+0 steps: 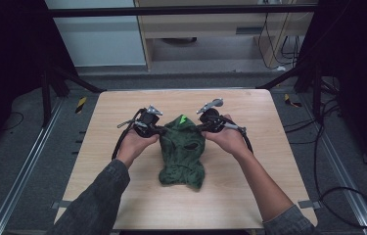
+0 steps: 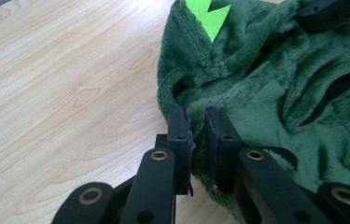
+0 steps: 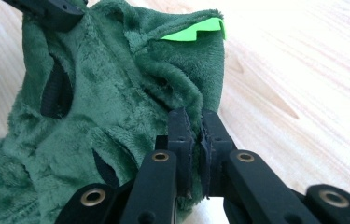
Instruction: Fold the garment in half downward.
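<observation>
The left gripper (image 1: 157, 129), held in the person's left hand (image 1: 133, 142), sits at the left edge of the green plush garment (image 1: 182, 152) near the middle of the wooden table (image 1: 107, 122). In the left gripper view its fingers (image 2: 180, 133) stand at a narrow gap with a fold of the garment's (image 2: 275, 93) edge pinched between them; the pile bulges up between the pads, and the grip is closed on the fabric. Bare table (image 2: 70, 84) lies on the left of that view. The garment lies crumpled, its upper part drawn between the two grippers and its lower part bunched on the table toward the person. A bright green jagged patch (image 1: 183, 118) shows at its far top edge, also seen in the left gripper view (image 2: 208, 16) and the right gripper view (image 3: 193, 31). Dark slit openings (image 2: 329, 95) mark the plush surface. The right gripper (image 1: 204, 126), held in the right hand (image 1: 230, 139), meets the garment's right edge. In the right gripper view its fingers (image 3: 182, 135) are nearly together, clamped on a thin fold of the garment (image 3: 107, 93), with fabric visible in the slim gap between the pads. Table surface (image 3: 303, 93) shows on the right of that view.
</observation>
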Demonstrator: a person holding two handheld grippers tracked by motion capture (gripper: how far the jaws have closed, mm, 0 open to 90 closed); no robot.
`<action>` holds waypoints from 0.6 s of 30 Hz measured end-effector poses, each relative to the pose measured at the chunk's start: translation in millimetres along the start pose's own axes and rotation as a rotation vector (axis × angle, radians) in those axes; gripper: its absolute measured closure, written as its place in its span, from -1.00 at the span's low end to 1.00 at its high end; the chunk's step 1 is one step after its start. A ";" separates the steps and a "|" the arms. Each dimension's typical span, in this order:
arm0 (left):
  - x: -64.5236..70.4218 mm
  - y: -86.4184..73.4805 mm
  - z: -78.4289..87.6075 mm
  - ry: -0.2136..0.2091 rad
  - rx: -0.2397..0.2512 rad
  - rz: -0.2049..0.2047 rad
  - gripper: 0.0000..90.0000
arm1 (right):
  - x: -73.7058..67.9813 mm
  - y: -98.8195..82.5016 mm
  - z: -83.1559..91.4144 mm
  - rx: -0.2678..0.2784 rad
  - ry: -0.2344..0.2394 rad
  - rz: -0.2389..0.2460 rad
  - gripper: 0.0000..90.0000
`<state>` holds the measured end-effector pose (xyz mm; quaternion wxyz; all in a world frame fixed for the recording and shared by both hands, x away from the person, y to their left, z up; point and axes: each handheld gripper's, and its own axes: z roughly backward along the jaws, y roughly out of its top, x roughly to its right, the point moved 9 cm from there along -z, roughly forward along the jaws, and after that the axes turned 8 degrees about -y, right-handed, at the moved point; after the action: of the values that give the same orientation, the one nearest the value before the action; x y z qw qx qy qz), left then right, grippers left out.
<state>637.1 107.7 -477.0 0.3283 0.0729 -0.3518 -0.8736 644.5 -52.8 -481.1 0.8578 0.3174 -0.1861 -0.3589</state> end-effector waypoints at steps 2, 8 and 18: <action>0.9 -0.2 0.9 0.000 0.001 -0.008 0.80 | -0.1 1.8 0.1 0.004 -0.003 0.000 0.88; 7.5 -2.8 6.0 0.009 0.006 -0.031 0.80 | -5.6 0.4 5.8 0.024 -0.007 0.027 0.88; 22.0 -9.9 14.6 -0.005 0.035 -0.056 0.80 | -16.0 -8.9 18.3 0.067 -0.012 0.044 0.88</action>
<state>609.6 107.6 -470.5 0.3013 0.0861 -0.3657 -0.8764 619.4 -53.4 -475.3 0.8532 0.3398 -0.2102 -0.3353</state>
